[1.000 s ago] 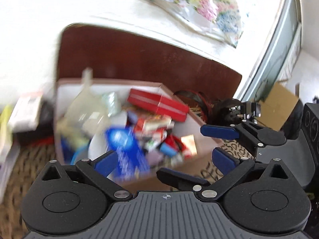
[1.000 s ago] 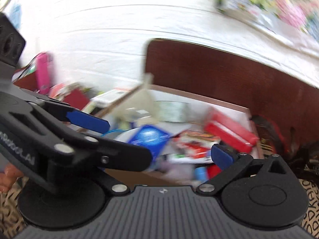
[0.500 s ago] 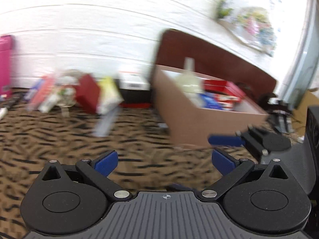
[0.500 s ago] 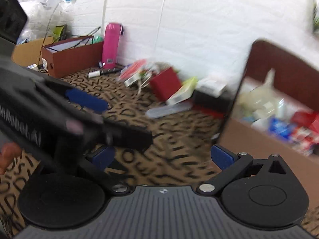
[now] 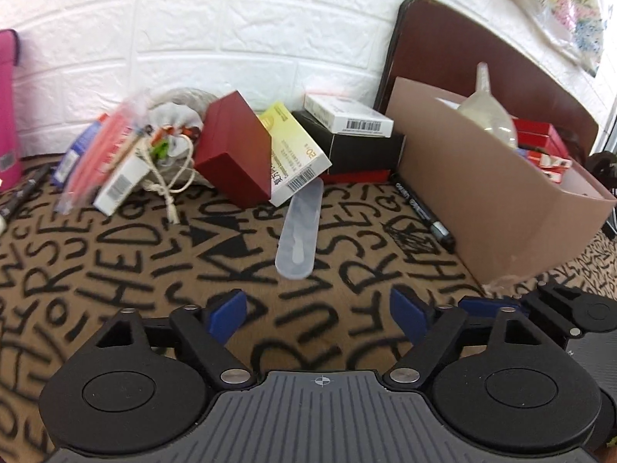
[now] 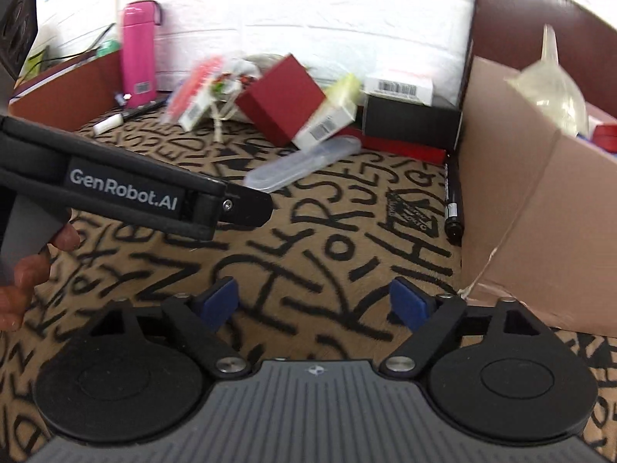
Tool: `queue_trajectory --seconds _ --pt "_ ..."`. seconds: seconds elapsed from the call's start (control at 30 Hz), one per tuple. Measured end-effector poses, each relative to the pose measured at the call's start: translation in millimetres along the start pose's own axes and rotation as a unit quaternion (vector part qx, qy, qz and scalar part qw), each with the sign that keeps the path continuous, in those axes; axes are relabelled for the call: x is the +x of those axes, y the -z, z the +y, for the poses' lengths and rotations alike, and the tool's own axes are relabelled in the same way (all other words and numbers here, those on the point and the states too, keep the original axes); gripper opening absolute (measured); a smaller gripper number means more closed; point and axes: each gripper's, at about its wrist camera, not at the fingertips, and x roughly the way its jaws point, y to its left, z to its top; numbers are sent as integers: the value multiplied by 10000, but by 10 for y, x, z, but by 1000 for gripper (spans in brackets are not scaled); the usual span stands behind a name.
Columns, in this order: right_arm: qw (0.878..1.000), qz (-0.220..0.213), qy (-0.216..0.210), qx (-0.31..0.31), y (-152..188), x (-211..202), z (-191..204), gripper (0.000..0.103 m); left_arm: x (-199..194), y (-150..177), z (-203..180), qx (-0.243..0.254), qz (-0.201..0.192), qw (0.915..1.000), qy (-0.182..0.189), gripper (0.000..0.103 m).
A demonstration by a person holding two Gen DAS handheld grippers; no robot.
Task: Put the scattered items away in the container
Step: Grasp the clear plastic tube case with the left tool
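The cardboard box (image 5: 482, 189) stands on the right, holding packets and a clear funnel (image 5: 488, 112). Scattered items lie along the wall: a clear plastic case (image 5: 299, 231), a dark red box (image 5: 235, 150), a yellow and white carton (image 5: 295, 154), a black marker (image 5: 422, 210) and a drawstring bag (image 5: 173, 127). My left gripper (image 5: 318, 316) hovers low over the carpet just short of the clear case, its jaws closing on nothing. My right gripper (image 6: 313, 303) is beside the box wall (image 6: 513, 212), its jaws also closing with nothing between them.
A black box (image 5: 362, 146) with a white barcode carton (image 5: 347, 114) on it sits against the cardboard box. A pink bottle (image 6: 139, 54) and a brown tray (image 6: 65, 92) stand far left. A dark headboard (image 5: 443, 50) rises behind the box. A hand (image 6: 23, 270) holds the left tool.
Both views swung away from the inside of the cardboard box, leftward and down toward the carpet and the scattered pile. Both pairs of jaws have narrowed a little.
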Motion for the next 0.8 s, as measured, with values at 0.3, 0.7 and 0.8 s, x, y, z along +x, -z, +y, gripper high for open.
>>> queue_trajectory --seconds 0.3,0.7,0.8 --pt "9995 -289 -106 68 -201 349 -44 86 509 -309 131 402 219 9989 101 59" --pt "9996 -236 -148 -42 -73 170 -65 83 67 42 310 361 108 9986 361 27" --pt "9997 -126 -185 37 77 -25 -85 83 -225 278 285 534 204 9975 410 27"
